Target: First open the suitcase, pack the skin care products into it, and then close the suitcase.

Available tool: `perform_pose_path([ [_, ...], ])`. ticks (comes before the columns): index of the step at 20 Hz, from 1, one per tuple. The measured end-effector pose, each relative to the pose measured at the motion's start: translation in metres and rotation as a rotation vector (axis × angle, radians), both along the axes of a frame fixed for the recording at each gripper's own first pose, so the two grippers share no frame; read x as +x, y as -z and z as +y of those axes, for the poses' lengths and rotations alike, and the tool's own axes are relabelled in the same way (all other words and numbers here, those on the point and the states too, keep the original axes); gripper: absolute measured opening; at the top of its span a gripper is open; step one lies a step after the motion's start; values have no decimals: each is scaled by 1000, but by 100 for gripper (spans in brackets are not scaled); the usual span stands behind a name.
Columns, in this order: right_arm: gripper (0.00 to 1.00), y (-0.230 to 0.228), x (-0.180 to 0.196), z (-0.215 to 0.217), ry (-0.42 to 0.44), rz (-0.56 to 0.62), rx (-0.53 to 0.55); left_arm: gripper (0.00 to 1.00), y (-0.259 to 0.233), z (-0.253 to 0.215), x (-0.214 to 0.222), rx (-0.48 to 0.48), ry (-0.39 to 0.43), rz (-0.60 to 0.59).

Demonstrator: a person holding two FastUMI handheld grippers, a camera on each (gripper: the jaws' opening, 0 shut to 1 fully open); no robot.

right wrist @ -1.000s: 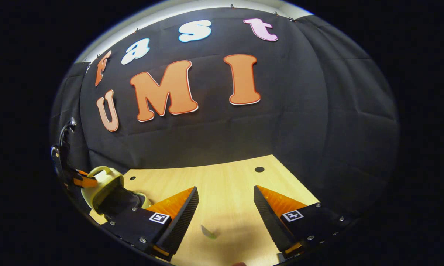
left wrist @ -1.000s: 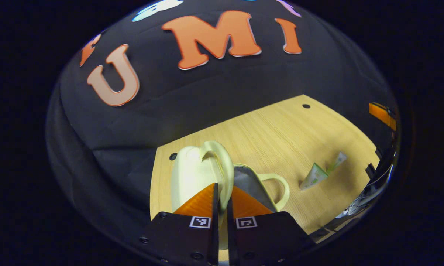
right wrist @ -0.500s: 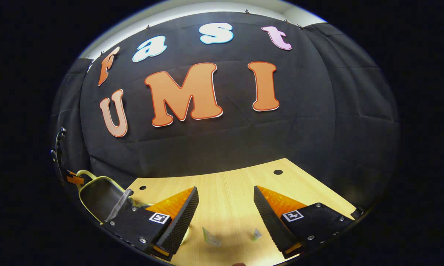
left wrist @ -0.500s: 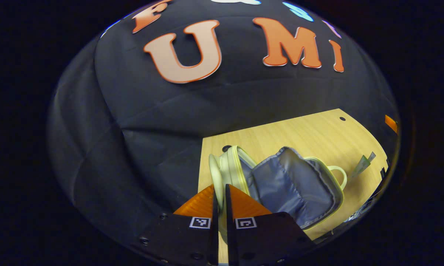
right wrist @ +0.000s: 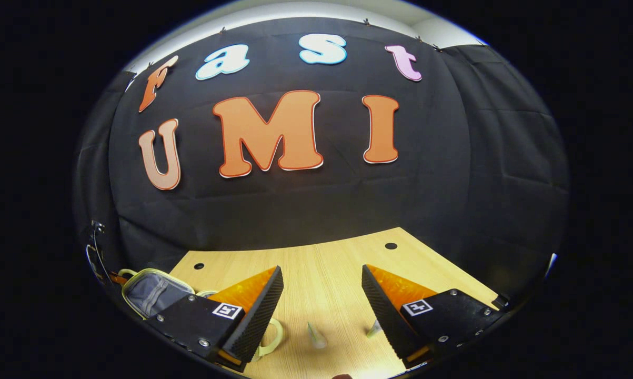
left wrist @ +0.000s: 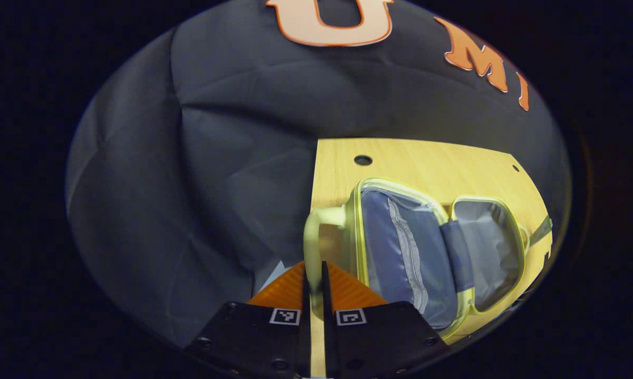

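Note:
A pale yellow-green suitcase (left wrist: 400, 247) lies open on the wooden table (left wrist: 426, 158), both halves flat and showing grey-blue lining. My left gripper (left wrist: 315, 279) is shut on the handle (left wrist: 312, 237) of the lid half, at the table's left edge. In the right gripper view the open suitcase (right wrist: 153, 292) sits at far left, its other handle (right wrist: 275, 337) beside my finger. My right gripper (right wrist: 321, 300) hangs open above two small skin care tubes (right wrist: 315, 334) (right wrist: 374, 329) lying on the table. One tube (left wrist: 541, 231) peeks out past the case's far half.
The table (right wrist: 327, 263) has round holes (left wrist: 363, 159) (right wrist: 390, 246) near its back corners. Black cloth walls close off the back and left sides right at the table's edges. Bare wood stretches between the case and the tubes.
My left gripper swung the lid over to the left and down, so the suitcase now lies fully open. The right gripper stayed open and barely shifted over the tubes.

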State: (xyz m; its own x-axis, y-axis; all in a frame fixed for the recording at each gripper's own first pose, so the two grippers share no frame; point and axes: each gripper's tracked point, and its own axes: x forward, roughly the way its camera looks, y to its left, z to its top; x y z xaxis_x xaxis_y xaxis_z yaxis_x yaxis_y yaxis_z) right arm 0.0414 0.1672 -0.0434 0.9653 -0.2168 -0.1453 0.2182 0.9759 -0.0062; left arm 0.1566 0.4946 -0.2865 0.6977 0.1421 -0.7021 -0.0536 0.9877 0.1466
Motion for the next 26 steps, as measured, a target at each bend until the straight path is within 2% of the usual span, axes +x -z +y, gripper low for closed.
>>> perform_pose_path([
  [4,95,0,3,4,10,12,-23,10,35,6,-3,-14,-35,76],
  [11,95,12,5,11,-4,57,-30,11,53,19,-4,-46,-82,140],
  [14,95,6,4,8,-10,48,-35,28,63,21,-2,46,-59,162],
  [15,95,6,3,6,-11,44,-32,29,61,23,0,81,-54,153],
  [16,95,5,2,5,-13,41,-30,35,55,22,-1,93,-49,143],
  [17,95,7,0,2,-13,42,-32,36,45,25,0,125,-68,118],
  [20,95,9,-4,-9,-17,41,-50,89,11,14,1,167,-69,37],
  [22,95,10,-5,-18,-28,38,-60,99,-10,-10,2,160,-59,-13],
  [26,95,11,-6,-42,-63,37,-51,99,-69,-94,-1,128,-17,-174],
])
